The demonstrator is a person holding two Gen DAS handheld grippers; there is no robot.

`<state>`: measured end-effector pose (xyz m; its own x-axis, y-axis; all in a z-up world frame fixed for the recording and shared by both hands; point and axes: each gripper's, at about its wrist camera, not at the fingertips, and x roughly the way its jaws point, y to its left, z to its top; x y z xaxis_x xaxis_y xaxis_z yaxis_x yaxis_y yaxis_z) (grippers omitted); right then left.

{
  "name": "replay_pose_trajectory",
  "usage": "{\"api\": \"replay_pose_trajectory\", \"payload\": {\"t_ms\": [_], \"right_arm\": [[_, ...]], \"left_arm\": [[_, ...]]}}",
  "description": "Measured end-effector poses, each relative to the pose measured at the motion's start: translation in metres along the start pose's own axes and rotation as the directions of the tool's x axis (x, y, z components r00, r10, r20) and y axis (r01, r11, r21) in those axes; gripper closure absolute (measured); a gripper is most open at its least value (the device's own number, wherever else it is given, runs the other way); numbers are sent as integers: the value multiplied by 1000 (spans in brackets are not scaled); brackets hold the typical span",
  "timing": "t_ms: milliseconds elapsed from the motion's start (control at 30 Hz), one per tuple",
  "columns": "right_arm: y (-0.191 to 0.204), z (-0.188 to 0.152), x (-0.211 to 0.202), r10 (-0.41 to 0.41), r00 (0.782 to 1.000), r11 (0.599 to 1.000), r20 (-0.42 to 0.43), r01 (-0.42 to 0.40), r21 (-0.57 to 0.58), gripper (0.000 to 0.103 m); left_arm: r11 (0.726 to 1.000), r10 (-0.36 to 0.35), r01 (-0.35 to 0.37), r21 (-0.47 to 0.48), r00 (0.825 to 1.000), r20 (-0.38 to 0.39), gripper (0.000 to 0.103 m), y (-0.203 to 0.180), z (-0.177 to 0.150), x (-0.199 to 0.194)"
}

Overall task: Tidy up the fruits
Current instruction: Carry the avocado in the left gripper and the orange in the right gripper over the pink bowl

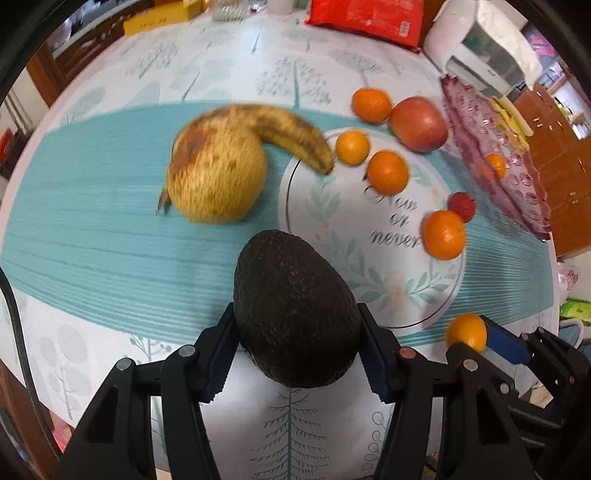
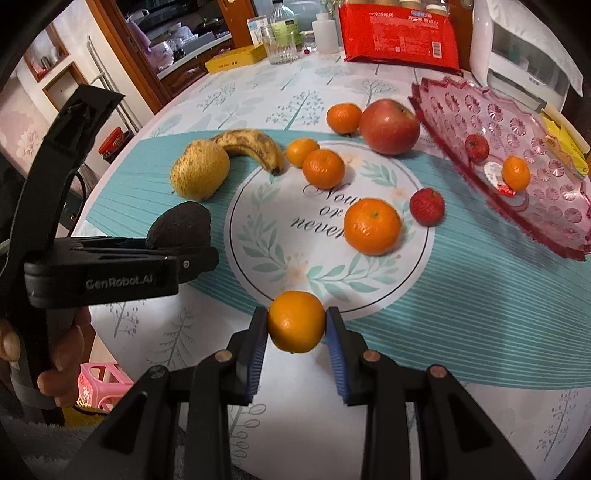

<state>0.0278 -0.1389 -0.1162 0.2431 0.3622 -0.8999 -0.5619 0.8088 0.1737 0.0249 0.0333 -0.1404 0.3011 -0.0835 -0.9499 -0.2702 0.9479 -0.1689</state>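
Observation:
My left gripper (image 1: pixel 297 325) is shut on a dark avocado (image 1: pixel 295 310), held above the table; the avocado (image 2: pixel 181 223) also shows at the left of the right wrist view. A small tangerine (image 2: pixel 296 320) sits pinched in my right gripper (image 2: pixel 296 325), and the same tangerine (image 1: pixel 466 331) appears low right in the left wrist view. Loose on the mat lie a yellow pear (image 1: pixel 218 177), a spotted banana (image 1: pixel 291 133), a red apple (image 2: pixel 389 125), several tangerines (image 2: pixel 372 226) and a strawberry (image 2: pixel 426 206). The pink glass fruit dish (image 2: pixel 461 110) holds a strawberry (image 2: pixel 476 147) and a tangerine (image 2: pixel 516 172).
A red packet (image 2: pixel 397 31), a yellow box (image 2: pixel 236 59), a glass (image 2: pixel 282 42) and bottles stand at the table's far edge. A white appliance (image 2: pixel 524 74) sits behind the dish. A person's hand (image 2: pixel 62 354) grips the left tool. A pink stool (image 2: pixel 101 384) stands below the table.

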Motion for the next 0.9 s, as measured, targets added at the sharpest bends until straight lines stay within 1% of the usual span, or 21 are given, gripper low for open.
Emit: {"api": "replay_pose_trajectory", "payload": {"t_ms": [133,233,400,533,700,800,900], "right_arm": [[-7,7,-18,-7,999,1000,50,6,12,71],[-13,13,-32,-19,996,1000,90,17,20,71],[-28,28,-64,-49,983,998,174,40,57,71],[-45,42,-92,-87,965,993,246,64,97,71],[-71,64,-124,-136,938,984,319,90,153,71],[-88,76,-136,-185,921,974,343,126,187,71],[-106,89,-145,-248,903,957,351,171,235,71]], "left_arm": [[998,8,-12,68,998,67,45,-16,7,-24],[993,10,-22,118,995,101,44,-28,13,-41],[975,-7,-28,219,987,159,45,-55,33,-74],[955,-17,-45,293,978,207,44,-81,53,-100],[926,-57,-51,375,961,271,44,-117,87,-135],[906,-78,-61,419,949,307,44,-141,107,-151],[889,-100,-65,453,939,331,44,-164,128,-157]]}}
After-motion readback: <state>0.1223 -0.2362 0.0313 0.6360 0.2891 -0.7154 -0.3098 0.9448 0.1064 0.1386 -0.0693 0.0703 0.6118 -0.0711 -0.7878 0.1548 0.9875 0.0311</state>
